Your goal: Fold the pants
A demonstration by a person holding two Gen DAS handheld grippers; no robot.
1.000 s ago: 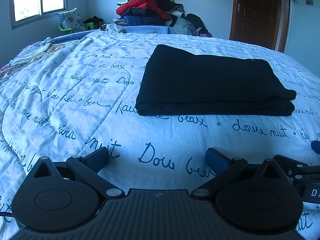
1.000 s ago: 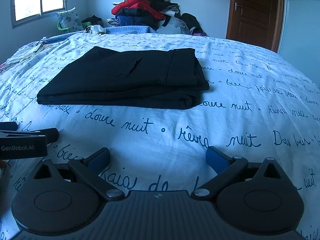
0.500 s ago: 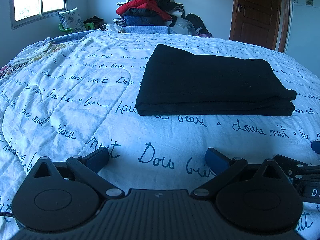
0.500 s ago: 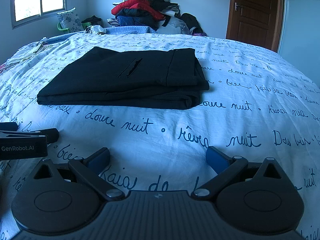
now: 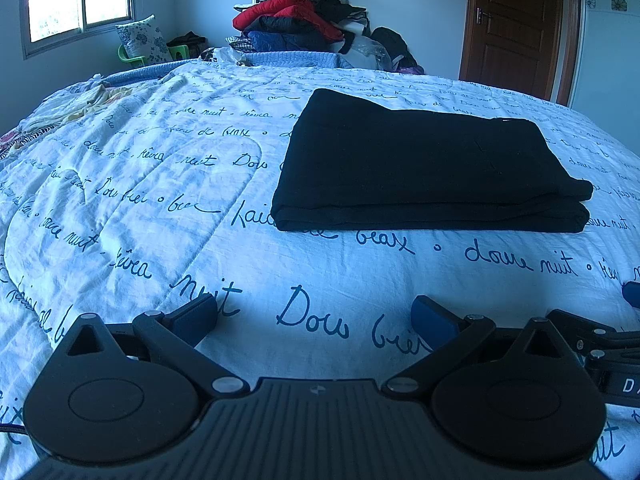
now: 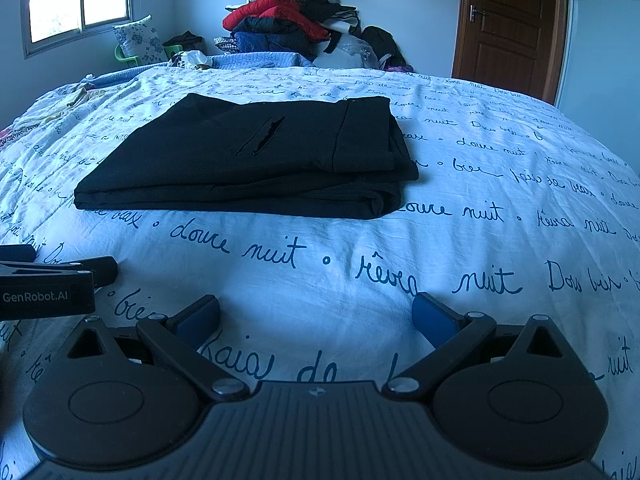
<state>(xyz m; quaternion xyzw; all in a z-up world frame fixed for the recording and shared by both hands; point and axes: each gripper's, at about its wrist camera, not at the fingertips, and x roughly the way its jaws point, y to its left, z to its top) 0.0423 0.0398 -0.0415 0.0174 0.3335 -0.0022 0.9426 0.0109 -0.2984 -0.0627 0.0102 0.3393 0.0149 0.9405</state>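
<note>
Black pants (image 5: 424, 168) lie folded into a flat rectangle on the white bedspread (image 5: 160, 200) with blue script. In the right wrist view the same pants (image 6: 256, 160) show a pocket slit and the waistband at their right end. My left gripper (image 5: 314, 316) rests low over the bedspread near the front edge, open, nothing between its blue pads. My right gripper (image 6: 316, 316) is likewise open and empty, well short of the pants. The left gripper's body shows at the left edge of the right wrist view.
A heap of clothes (image 5: 304, 20) rises past the far side of the bed. A window (image 5: 76, 0) is at the left and a brown door (image 5: 516, 20) at the right. Crumpled fabric (image 5: 84, 100) lies at the bed's far left.
</note>
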